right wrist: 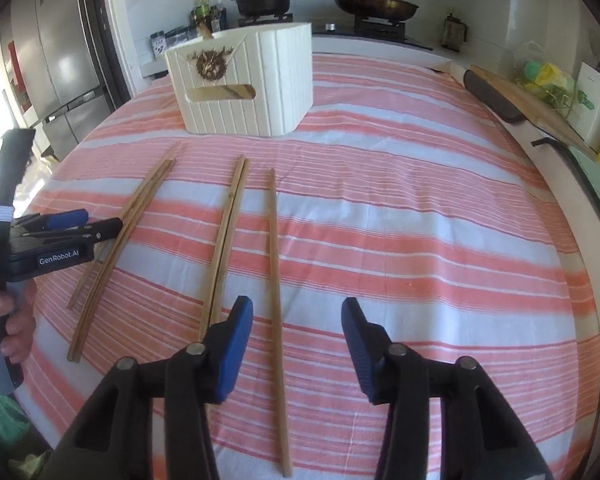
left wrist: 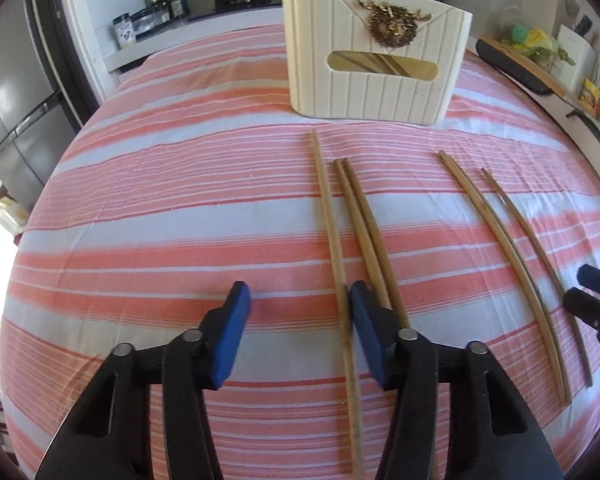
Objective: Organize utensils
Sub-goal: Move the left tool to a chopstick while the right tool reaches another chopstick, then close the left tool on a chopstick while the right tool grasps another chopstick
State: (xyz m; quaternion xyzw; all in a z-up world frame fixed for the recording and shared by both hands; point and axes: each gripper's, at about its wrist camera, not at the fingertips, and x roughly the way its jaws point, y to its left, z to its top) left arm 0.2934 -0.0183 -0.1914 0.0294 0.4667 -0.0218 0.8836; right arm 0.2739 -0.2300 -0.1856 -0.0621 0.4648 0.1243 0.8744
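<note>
Nearest in each wrist view, a hand-held gripper hangs tilted down over the striped table (left wrist: 140, 184), jaws apart and clamping nothing. The left hand-held gripper (left wrist: 296, 332) straddles the leftmost chopstick (left wrist: 332, 240), which runs just inside its right pad, probably so that a squeeze would take that stick alone. The right hand-held gripper (right wrist: 298, 340) likewise has the rightmost chopstick (right wrist: 274, 280) lying between its pads, close to the left one, not yet pinched. The other chopsticks lie beside these: a close pair (left wrist: 364, 232) next to the left gripper, and one more (right wrist: 224, 240) further along. All lie roughly parallel, pointing toward the white holder (left wrist: 376, 64) standing well beyond them, where sticks already inside show through its window; presumably these go in too.
</note>
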